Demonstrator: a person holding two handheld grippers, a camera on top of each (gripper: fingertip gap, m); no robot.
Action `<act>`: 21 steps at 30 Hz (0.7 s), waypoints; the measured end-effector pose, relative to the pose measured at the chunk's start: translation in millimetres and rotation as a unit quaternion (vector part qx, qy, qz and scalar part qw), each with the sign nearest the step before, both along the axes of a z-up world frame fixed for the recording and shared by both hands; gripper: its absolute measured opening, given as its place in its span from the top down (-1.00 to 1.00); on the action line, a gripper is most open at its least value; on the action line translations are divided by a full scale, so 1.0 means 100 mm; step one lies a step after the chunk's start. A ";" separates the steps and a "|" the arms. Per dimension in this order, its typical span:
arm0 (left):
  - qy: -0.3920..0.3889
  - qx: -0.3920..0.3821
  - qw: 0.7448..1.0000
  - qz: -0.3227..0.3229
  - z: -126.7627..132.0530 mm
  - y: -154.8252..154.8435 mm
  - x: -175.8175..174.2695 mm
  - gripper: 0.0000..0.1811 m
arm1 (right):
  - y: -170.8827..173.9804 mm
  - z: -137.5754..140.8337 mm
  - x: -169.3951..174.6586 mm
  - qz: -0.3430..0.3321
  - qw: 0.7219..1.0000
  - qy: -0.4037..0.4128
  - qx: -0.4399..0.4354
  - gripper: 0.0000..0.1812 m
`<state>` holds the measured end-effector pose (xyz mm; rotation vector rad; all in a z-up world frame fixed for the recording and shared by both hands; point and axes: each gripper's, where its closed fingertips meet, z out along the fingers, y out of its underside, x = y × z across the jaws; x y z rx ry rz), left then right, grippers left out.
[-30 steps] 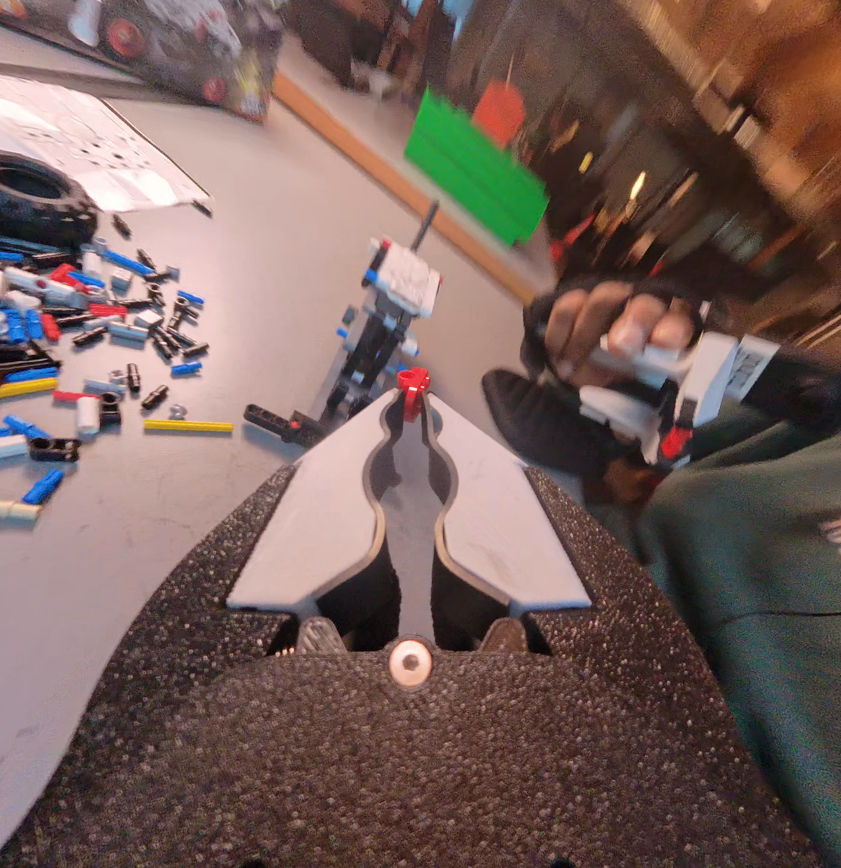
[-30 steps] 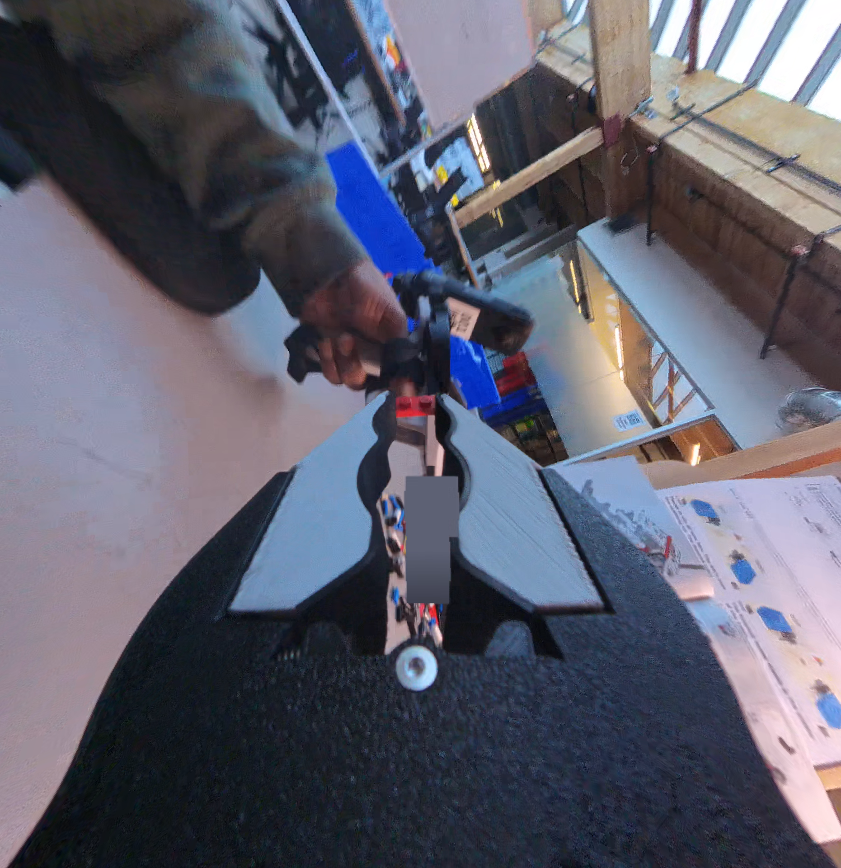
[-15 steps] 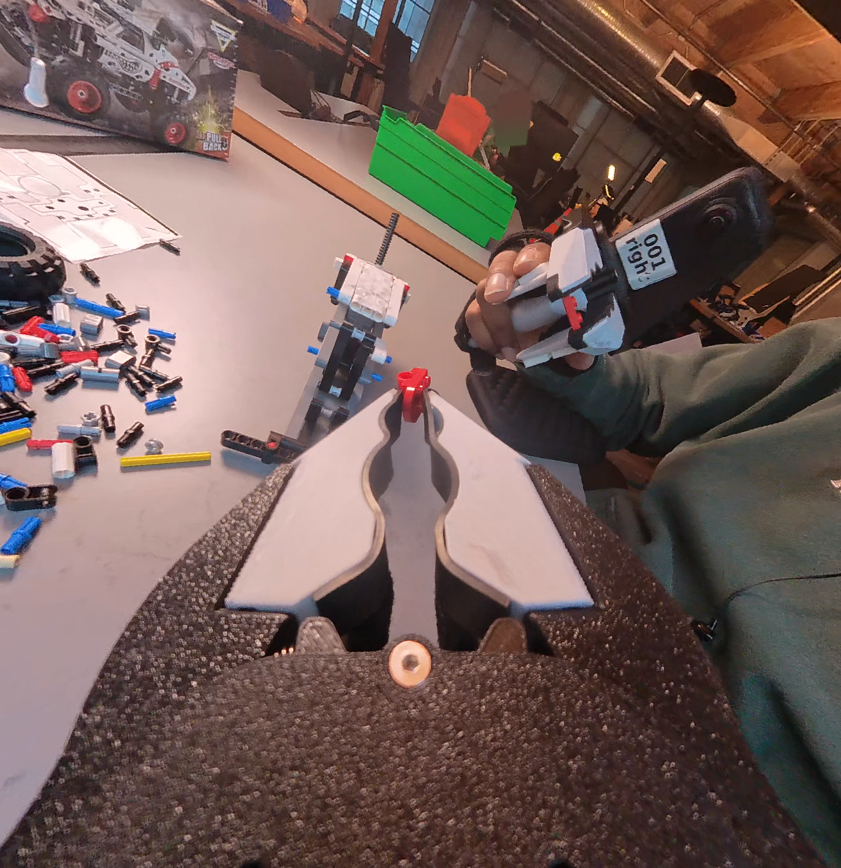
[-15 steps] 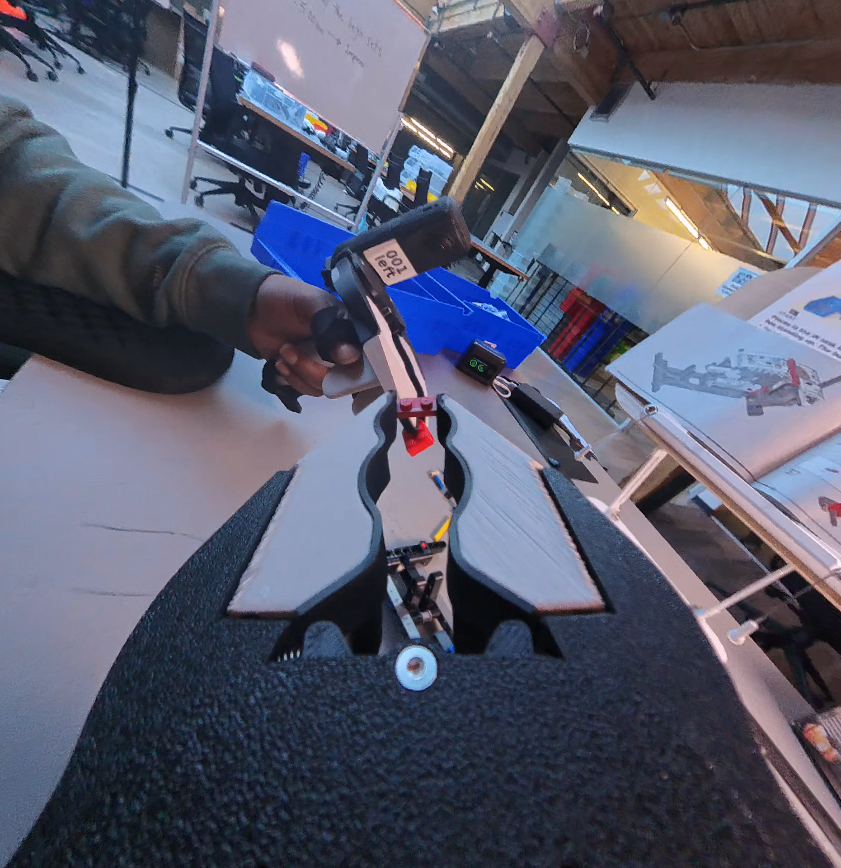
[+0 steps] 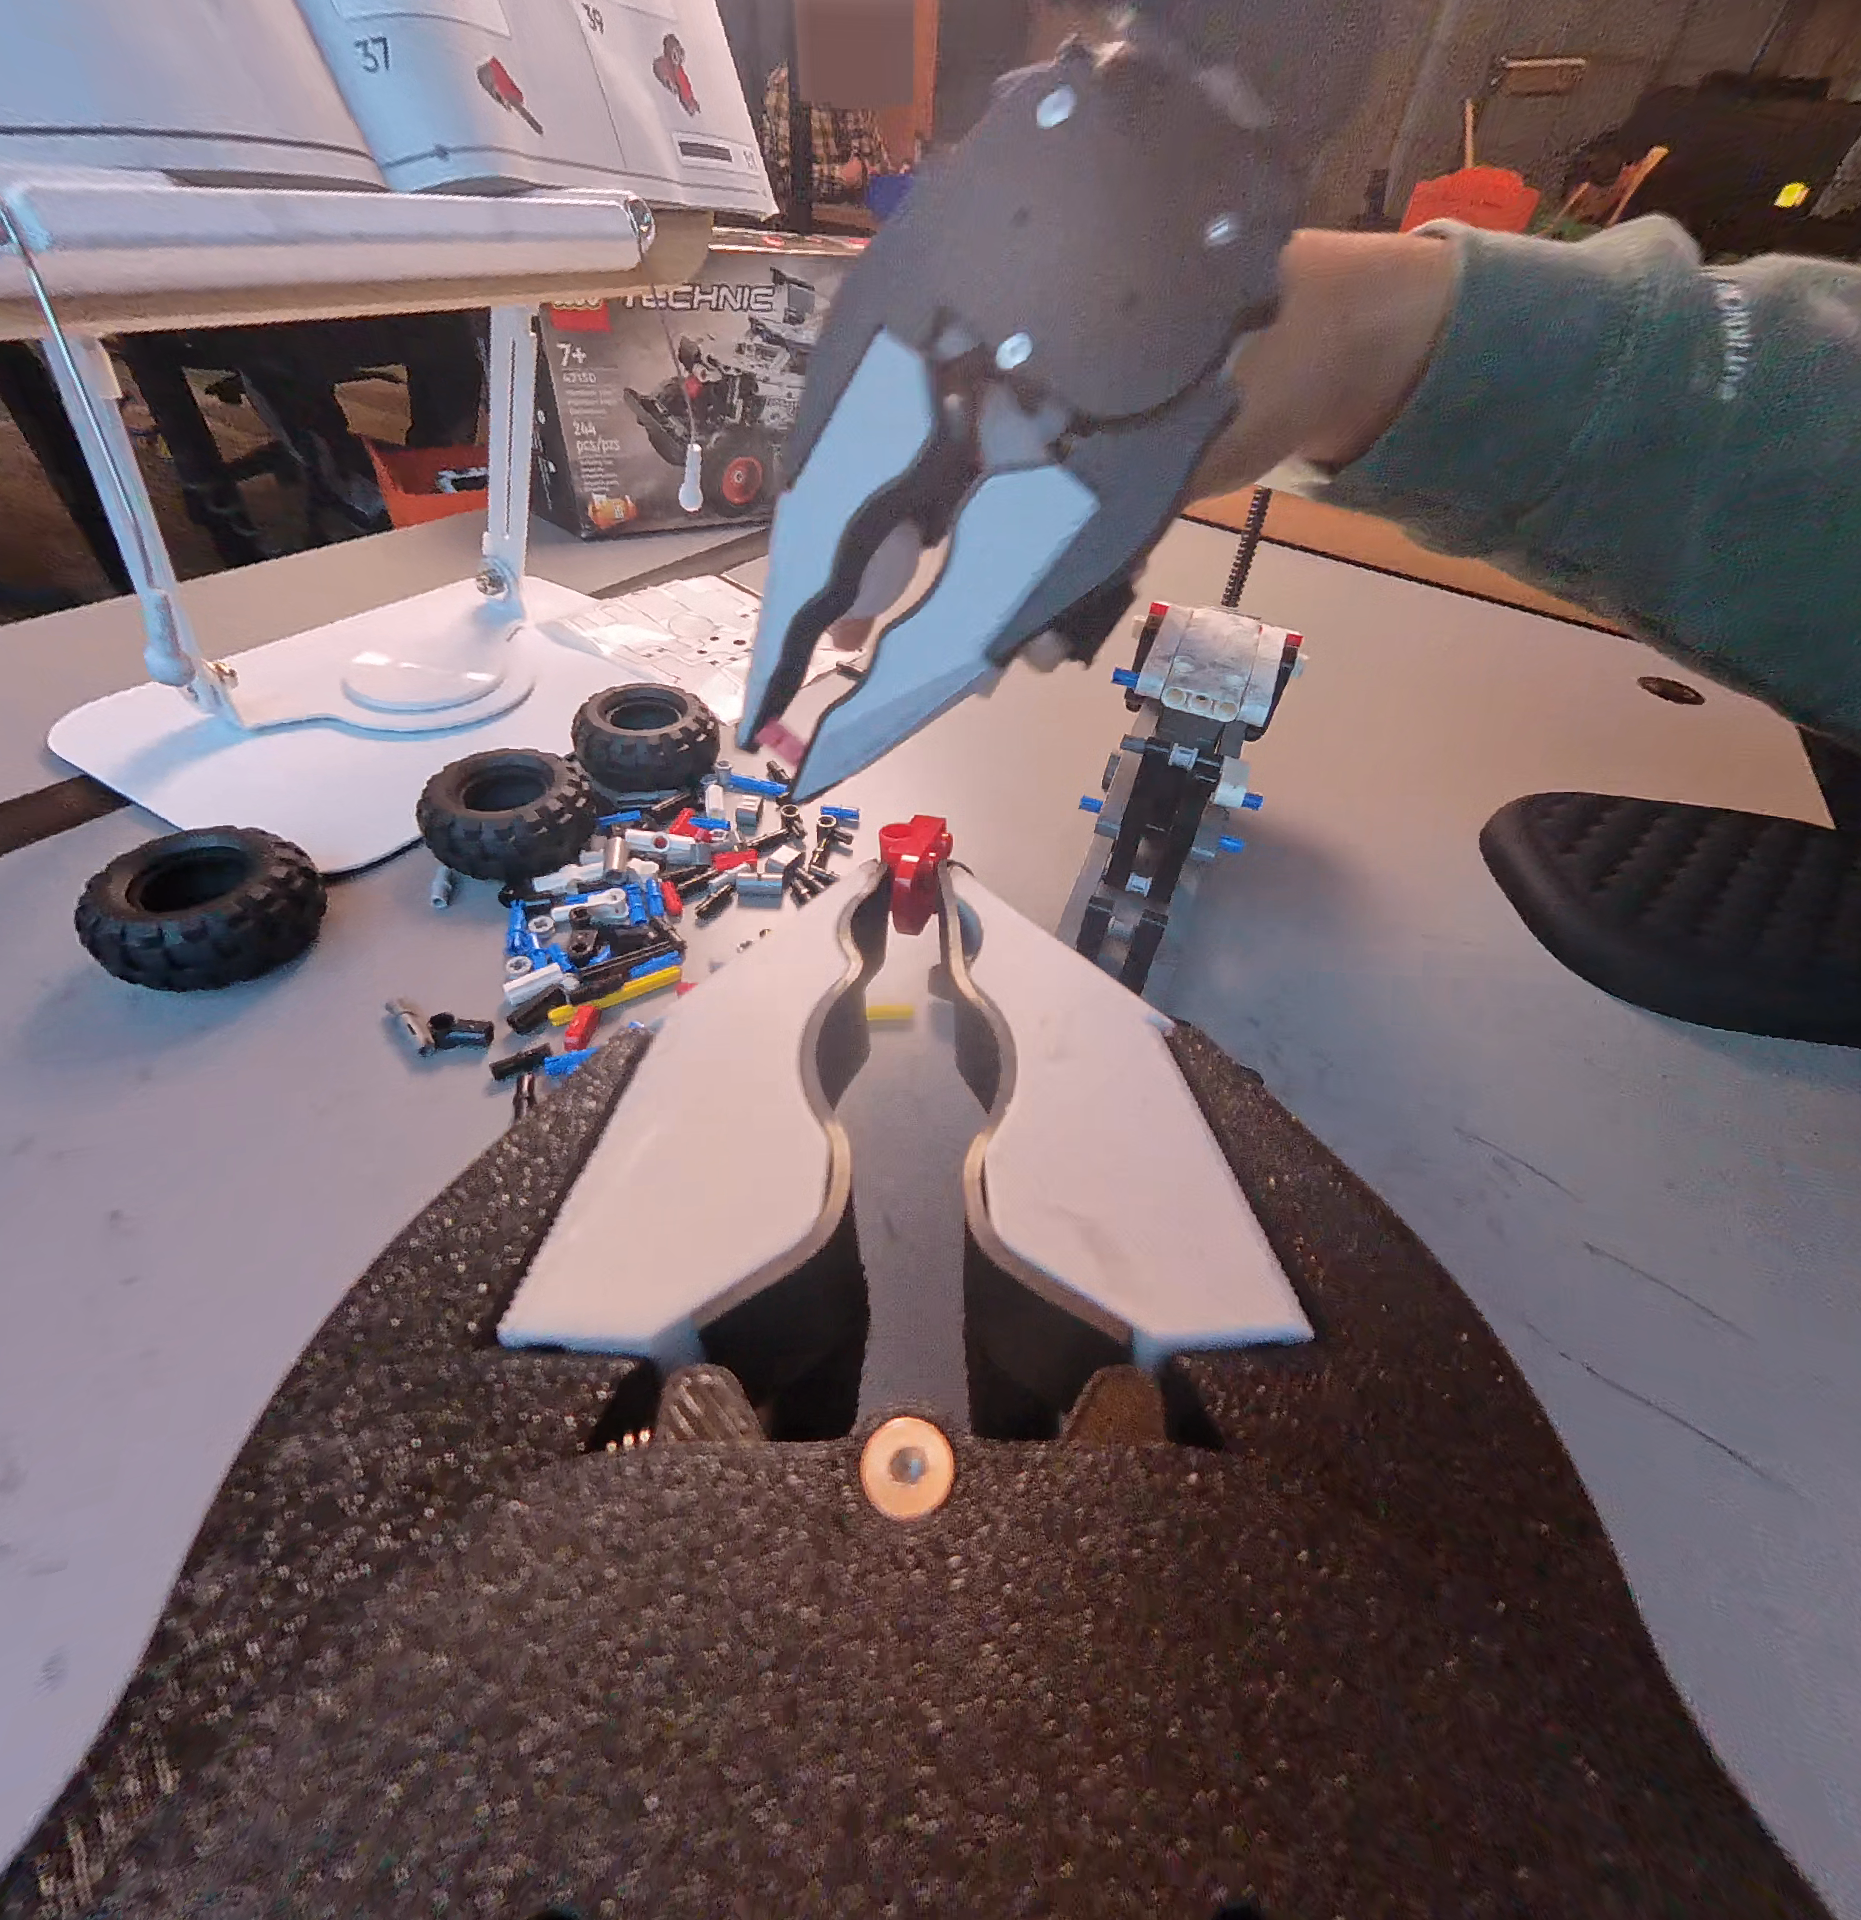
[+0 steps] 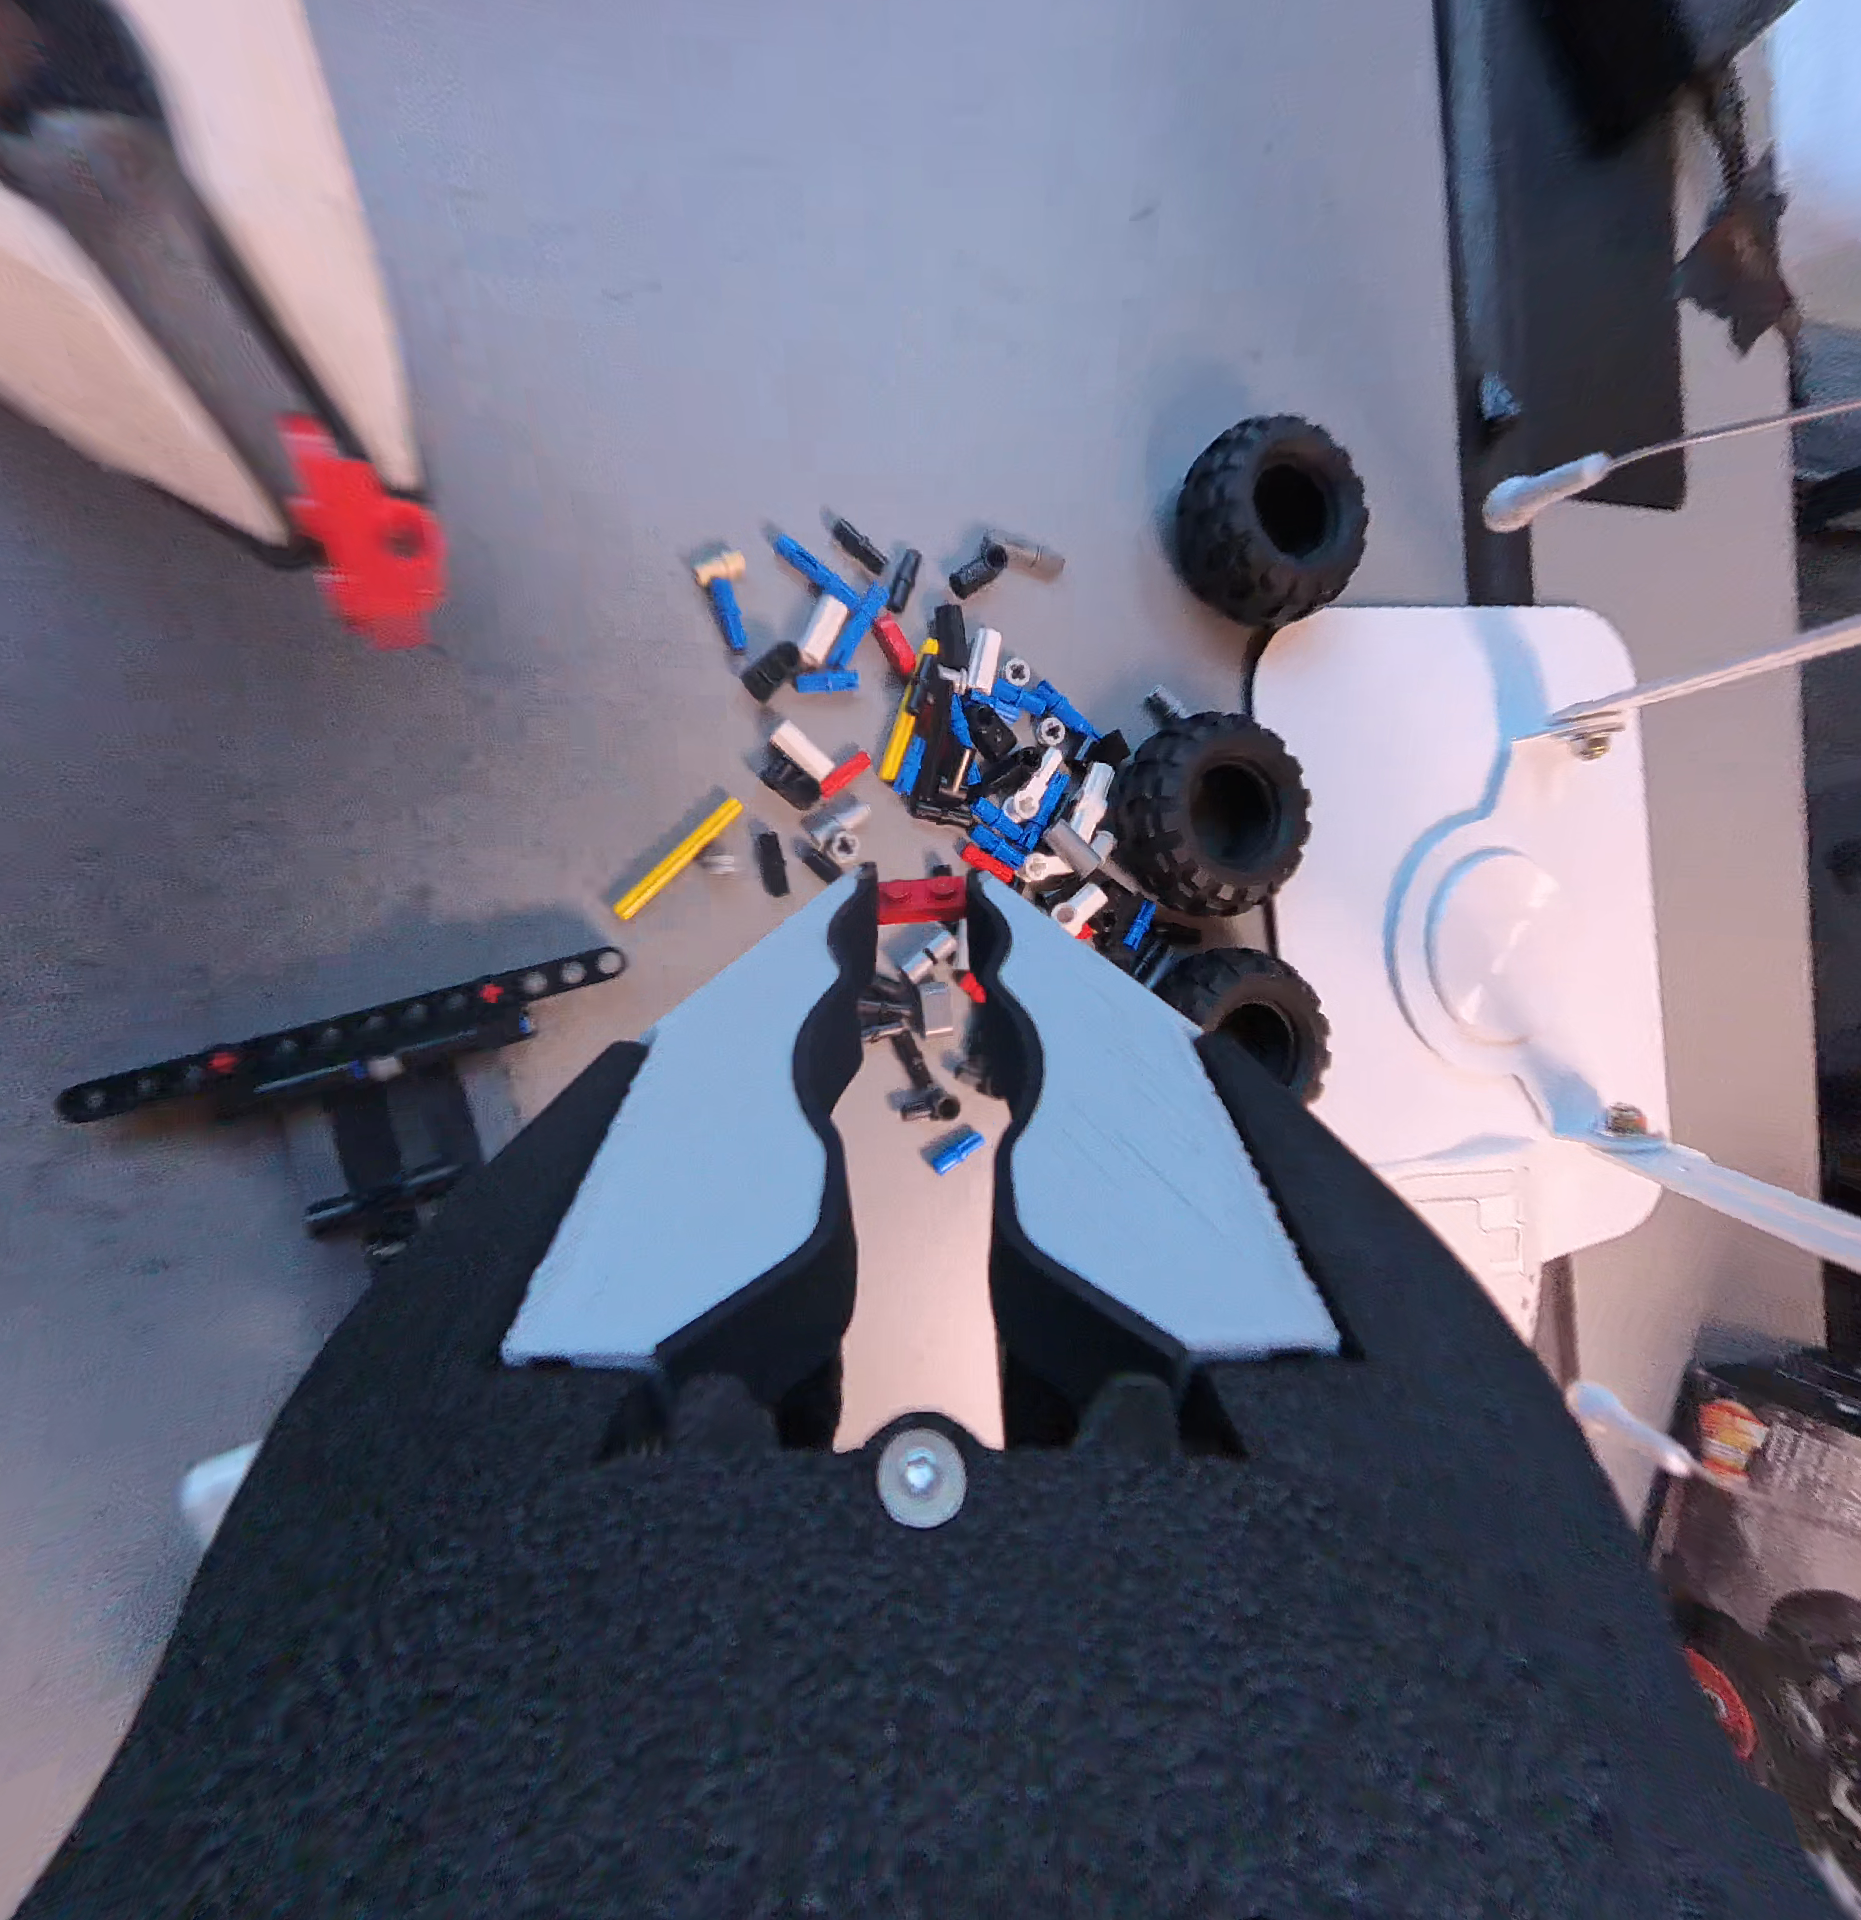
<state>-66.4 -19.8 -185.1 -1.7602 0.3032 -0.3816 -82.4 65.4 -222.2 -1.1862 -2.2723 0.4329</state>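
Note:
My left gripper [image 5: 913, 881] is shut on a red connector piece [image 5: 913, 868], held above the grey table [image 5: 1425, 1143]. It also shows at the upper left of the right wrist view, with the red connector [image 6: 370, 540] at its tips. My right gripper [image 6: 921, 885] is shut on a small red plate [image 6: 921, 899] and points down over a pile of small parts [image 6: 947, 748]. In the left wrist view the right gripper [image 5: 786, 746] hangs over the same pile [image 5: 645, 904], just beyond and left of my left gripper's tips.
A partly built grey and black model [image 5: 1186, 790] stands right of the pile. Three black tyres [image 5: 201, 904] [image 5: 505, 814] [image 5: 645, 736] lie by a white book stand base [image 5: 386, 686]. A black holed beam assembly [image 6: 334, 1039] and a yellow axle [image 6: 677, 857] lie left of the pile. A kit box [image 5: 687, 405] stands behind. The gap from one gripper's tips to the other's is roughly 10 cm.
My right gripper has swung from up in the air to pointing down over the parts pile, still holding the red plate. My left gripper has turned toward the pile, still holding the red connector.

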 end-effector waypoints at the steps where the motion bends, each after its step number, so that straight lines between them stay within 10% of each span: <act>1: 0.003 0.006 1.000 -0.003 0.01 0.00 0.03 0.91 | 0.03 -0.11 -0.06 0.001 1.000 -0.015 -0.001 0.83; 7: 0.044 0.051 0.997 -0.024 0.11 -0.07 0.18 0.91 | 0.14 -0.31 -0.25 -0.004 1.000 -0.022 -0.017 0.71; 15: 0.046 0.093 0.994 -0.040 0.25 -0.15 0.22 0.91 | -0.11 0.62 -0.14 0.002 0.984 0.146 -0.101 0.28; 21: 0.133 0.206 0.966 -0.088 0.55 -0.39 0.54 0.91 | -0.93 1.18 0.52 0.075 0.931 0.216 -0.283 0.47</act>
